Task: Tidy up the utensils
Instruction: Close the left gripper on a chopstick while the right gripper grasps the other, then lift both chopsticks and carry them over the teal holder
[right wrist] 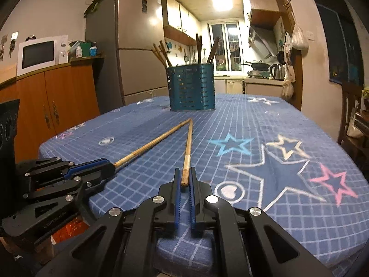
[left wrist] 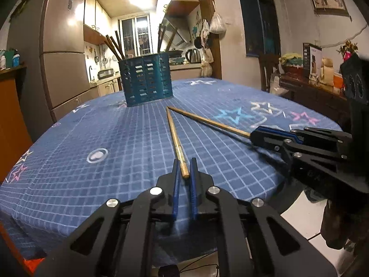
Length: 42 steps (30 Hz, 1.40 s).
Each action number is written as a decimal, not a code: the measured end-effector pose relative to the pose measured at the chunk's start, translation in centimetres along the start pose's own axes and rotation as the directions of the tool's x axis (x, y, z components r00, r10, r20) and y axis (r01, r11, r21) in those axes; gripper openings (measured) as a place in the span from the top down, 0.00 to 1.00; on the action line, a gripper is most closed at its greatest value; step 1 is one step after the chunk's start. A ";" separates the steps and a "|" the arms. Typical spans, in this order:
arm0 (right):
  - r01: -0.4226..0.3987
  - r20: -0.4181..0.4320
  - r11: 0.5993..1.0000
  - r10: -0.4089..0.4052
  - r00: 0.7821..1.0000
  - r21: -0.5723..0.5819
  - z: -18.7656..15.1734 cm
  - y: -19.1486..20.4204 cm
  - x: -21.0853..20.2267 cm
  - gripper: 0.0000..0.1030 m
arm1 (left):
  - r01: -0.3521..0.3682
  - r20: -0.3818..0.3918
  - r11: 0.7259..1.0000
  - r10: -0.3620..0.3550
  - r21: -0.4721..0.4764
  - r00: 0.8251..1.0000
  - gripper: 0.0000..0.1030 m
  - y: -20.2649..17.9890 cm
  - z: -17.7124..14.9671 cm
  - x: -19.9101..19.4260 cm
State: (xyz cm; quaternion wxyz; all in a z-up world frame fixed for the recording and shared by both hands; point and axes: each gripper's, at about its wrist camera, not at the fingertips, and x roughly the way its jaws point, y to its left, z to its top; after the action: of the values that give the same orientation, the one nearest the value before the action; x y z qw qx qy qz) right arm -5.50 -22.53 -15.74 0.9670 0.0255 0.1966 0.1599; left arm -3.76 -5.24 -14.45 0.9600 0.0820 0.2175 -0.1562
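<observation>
Two wooden chopsticks lie on the blue checked tablecloth, their far tips meeting in a V. My left gripper has its jaws close around the near end of one chopstick. My right gripper is shut on the near end of the other chopstick. Each gripper shows in the other view: the right one on its chopstick, the left one on its chopstick. A teal slotted utensil holder with several dark chopsticks stands beyond the tips; it also shows in the right wrist view.
The tablecloth covers a rounded table with edges near both grippers. A fridge, a wooden cabinet with a microwave, and a side table with boxes stand around the table.
</observation>
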 end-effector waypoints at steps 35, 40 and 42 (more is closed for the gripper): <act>-0.047 0.148 0.992 0.064 0.987 -0.114 23.2 -0.5 -0.6 0.92 | 0.124 0.276 0.985 -0.087 -0.119 0.957 0.95 11.9 22.2 -2.0; -0.055 0.140 0.994 0.067 0.988 -0.090 26.0 -0.9 0.1 0.92 | 0.117 0.291 0.988 -0.082 -0.105 0.953 0.95 12.5 23.5 -1.6; -0.057 0.139 0.995 0.069 0.988 -0.087 27.2 -1.0 0.3 0.92 | 0.115 0.303 0.988 -0.080 -0.099 0.950 0.95 12.6 24.3 -1.5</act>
State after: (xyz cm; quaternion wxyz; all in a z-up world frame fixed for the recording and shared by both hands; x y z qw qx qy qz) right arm 5.63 -23.02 9.13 0.9733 0.0029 0.1196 0.1962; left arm 8.74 1.52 8.97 0.9761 -0.0089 0.0825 -0.2011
